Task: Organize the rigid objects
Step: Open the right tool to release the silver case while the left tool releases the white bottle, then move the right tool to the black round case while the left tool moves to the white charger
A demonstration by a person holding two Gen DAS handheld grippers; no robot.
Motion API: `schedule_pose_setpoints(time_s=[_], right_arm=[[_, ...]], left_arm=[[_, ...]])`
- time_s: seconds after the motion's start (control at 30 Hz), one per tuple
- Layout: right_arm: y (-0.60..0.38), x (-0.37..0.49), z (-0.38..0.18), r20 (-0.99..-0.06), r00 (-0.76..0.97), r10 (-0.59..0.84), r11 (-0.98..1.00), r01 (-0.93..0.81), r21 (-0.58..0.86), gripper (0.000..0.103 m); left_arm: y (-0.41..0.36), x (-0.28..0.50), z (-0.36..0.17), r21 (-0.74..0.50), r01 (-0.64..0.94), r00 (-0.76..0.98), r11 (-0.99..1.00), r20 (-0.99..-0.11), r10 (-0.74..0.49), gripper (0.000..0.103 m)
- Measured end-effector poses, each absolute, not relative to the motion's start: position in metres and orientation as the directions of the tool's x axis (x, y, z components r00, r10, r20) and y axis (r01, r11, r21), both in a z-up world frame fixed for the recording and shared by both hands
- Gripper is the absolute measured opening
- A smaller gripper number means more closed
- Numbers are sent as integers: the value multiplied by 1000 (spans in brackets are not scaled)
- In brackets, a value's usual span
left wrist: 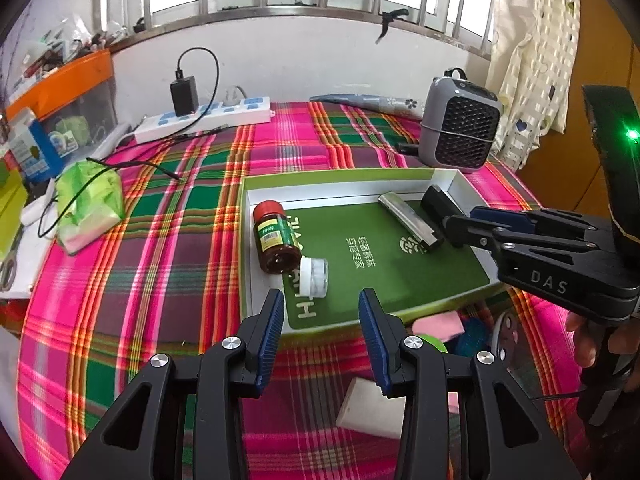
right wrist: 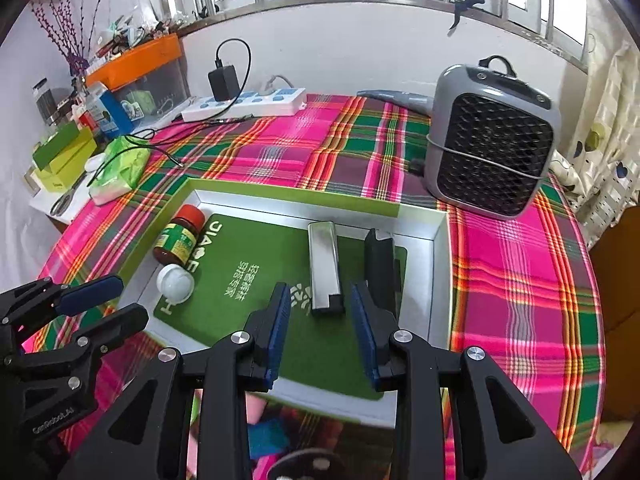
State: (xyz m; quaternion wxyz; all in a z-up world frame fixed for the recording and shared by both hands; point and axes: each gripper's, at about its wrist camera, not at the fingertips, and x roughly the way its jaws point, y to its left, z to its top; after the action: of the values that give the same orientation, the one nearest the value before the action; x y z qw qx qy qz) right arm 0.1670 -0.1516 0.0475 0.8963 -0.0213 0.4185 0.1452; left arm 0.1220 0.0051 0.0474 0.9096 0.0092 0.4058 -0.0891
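Observation:
A shallow green-lined box (left wrist: 456, 178) (right wrist: 438, 280) lies on the plaid tablecloth. In it lie a brown pill bottle with a red cap (left wrist: 276, 238) (right wrist: 180, 238), a small white jar (left wrist: 314, 276) (right wrist: 175, 283), a silver metal case (left wrist: 406, 214) (right wrist: 325, 266) and a black case (left wrist: 434, 204) (right wrist: 380, 264). My left gripper (left wrist: 322, 316) is open and empty, just in front of the white jar. My right gripper (right wrist: 320, 312) is open and empty above the box, its tips near the silver and black cases; it also shows in the left wrist view (left wrist: 466, 226).
A grey fan heater (left wrist: 460, 128) (right wrist: 490, 140) stands behind the box. A white power strip (left wrist: 204, 118) (right wrist: 244, 104) with a black charger lies at the back. A green tissue pack (left wrist: 90, 204) (right wrist: 120, 170) and cluttered boxes sit at the left. A white block (left wrist: 370, 408) lies near the front.

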Motion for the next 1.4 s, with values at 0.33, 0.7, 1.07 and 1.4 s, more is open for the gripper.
schedule_pose_setpoints(time_s=[0.33,0.7,1.07,1.4], right_arm=[[-169,134,55,-729,641,240,964,-246,101,33],[-188,95,48,-716,652,249,967,-213,142,34],[-182,76,26,-734,624,267,963,-198,181,52],[-166,78,14,-766,613,193,977,-191,93,52]], left_arm=[[17,94,48,-79,157,666,984,-728,-164,38],[23,73,43,-127,161,667,979,-717,-203,38],[35,58,32,-155,156,656,976,-722,-220,38],[42,54,23,-189,164,635,968,-731,-250,38]])
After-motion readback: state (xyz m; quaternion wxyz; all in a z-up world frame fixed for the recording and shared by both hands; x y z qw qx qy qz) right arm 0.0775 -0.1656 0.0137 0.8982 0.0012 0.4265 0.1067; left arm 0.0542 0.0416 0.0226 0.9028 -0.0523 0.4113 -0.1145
